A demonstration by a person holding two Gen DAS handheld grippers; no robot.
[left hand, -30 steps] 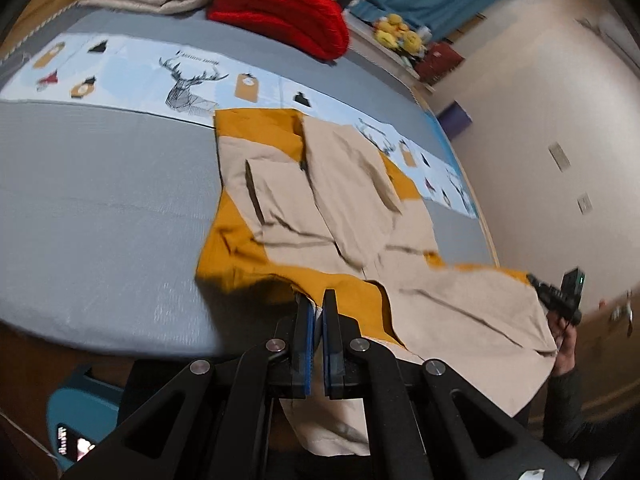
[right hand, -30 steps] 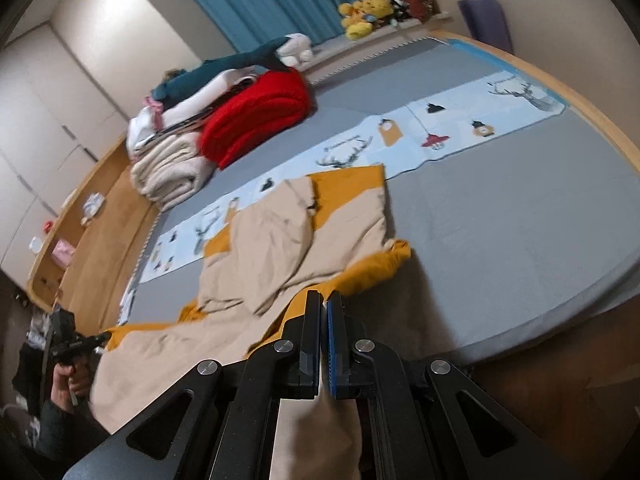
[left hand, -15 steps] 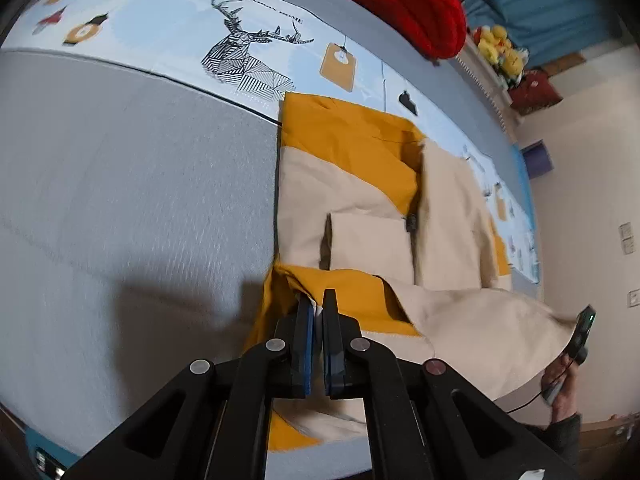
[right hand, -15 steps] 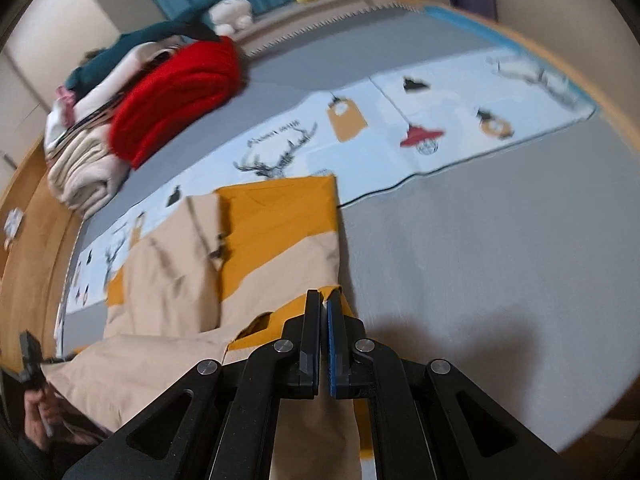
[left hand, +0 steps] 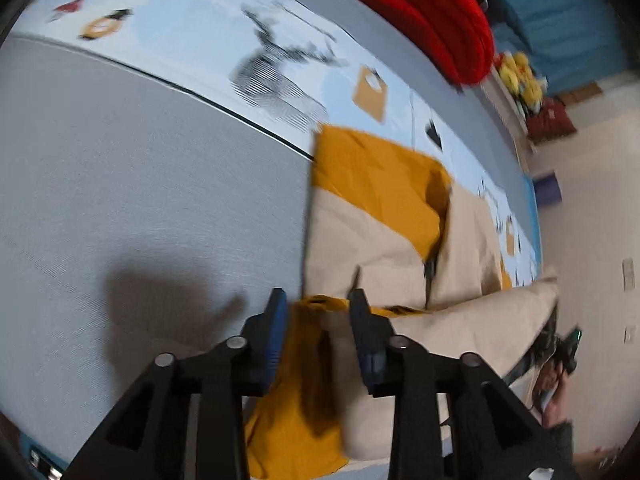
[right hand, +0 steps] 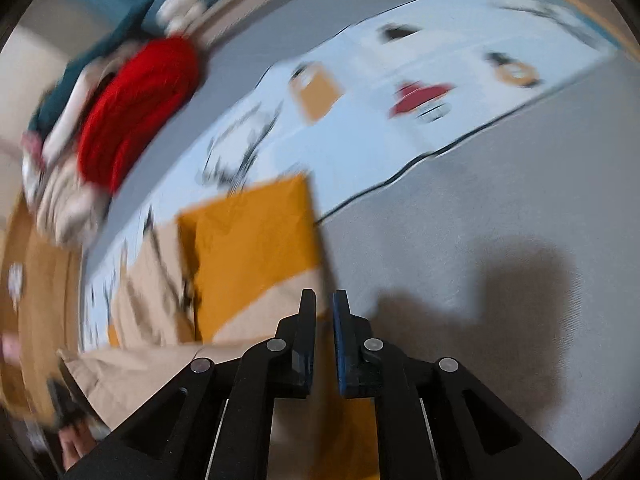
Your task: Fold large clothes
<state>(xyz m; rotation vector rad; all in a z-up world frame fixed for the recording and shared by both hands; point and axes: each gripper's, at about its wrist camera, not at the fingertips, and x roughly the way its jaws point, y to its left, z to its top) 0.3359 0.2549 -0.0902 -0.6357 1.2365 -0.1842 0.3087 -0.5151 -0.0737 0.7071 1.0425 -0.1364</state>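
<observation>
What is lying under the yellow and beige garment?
The garment lies on a grey mat, and its far edge overlaps a light blue printed strip. What the cloth itself covers cannot be seen.

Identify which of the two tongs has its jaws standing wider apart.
The left tongs: a clear gap shows mustard-and-beige garment between the jaws. The right tongs show only a narrow slit.

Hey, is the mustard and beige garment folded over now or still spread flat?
Folded over: the garment has its near edge doubled back onto its upper half, lying in layers on the grey bed.
</observation>
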